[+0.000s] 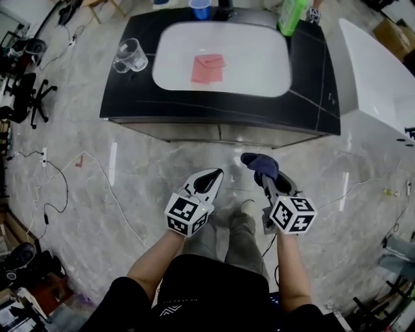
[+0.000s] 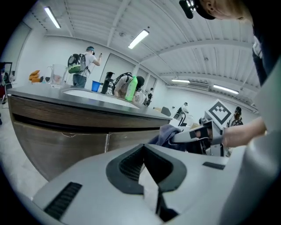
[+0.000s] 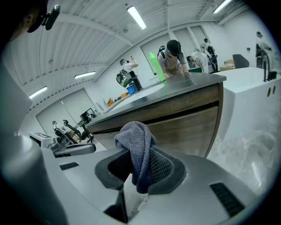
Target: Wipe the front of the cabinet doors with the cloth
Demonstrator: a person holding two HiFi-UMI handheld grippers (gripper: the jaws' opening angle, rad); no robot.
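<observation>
"Blue-grey cloth (image 3: 134,136), where is it?"

"Bunched between the jaws of the right gripper (image 1: 267,185), which are clamped on it. It is held over the floor in front of the cabinet doors (image 1: 220,133), apart from them."

"And the left gripper (image 1: 214,176)?"

"Jaws closed together with nothing in them, level with the right one and just beside it."

"What do the doors look like?"

"Brown wood grain, two panels meeting at a seam, under the near edge of a black worktop (image 1: 130,97)."

"What is on the worktop?"

"A white oval basin (image 1: 259,78) fills its middle, with a pink square (image 1: 208,69) lying in it. A clear glass jug (image 1: 130,55) stands near the left edge, a blue cup (image 1: 200,8) at the far edge, and a green bottle (image 1: 292,16) toward the far right corner."

"And the room?"

"Grey marbled floor (image 1: 97,175) with thin cables trailing across it. A white tub (image 1: 382,71) sits to the right of the cabinet and black office chairs (image 1: 29,91) to the left. The gripper views show a ribbed white ceiling with strip lights, and people standing beyond the worktop."
</observation>
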